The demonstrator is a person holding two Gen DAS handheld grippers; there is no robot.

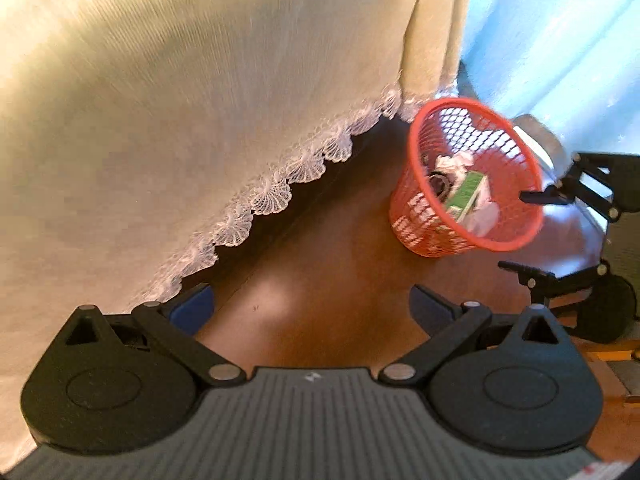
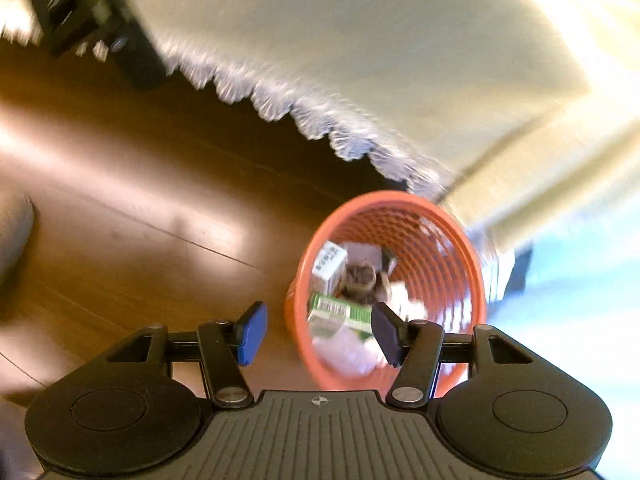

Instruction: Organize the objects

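The orange basket [image 2: 386, 288] stands on the wood floor [image 2: 140, 208] at lower centre of the right view, holding a green box [image 2: 340, 312] and crumpled paper. Right gripper [image 2: 320, 332] and left gripper [image 1: 310, 308] gape empty. The light basket could tip if a finger clips its rim.

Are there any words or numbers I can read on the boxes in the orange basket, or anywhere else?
No text here can be read for sure.
Green box in the orange basket: white lettering, too blurred to read.
White box in the same basket: dark print, too blurred to read.
Basket wall, left wrist view: white marks show through the mesh, not readable.
Right gripper: only a small round crosshair sign on its body, no words.
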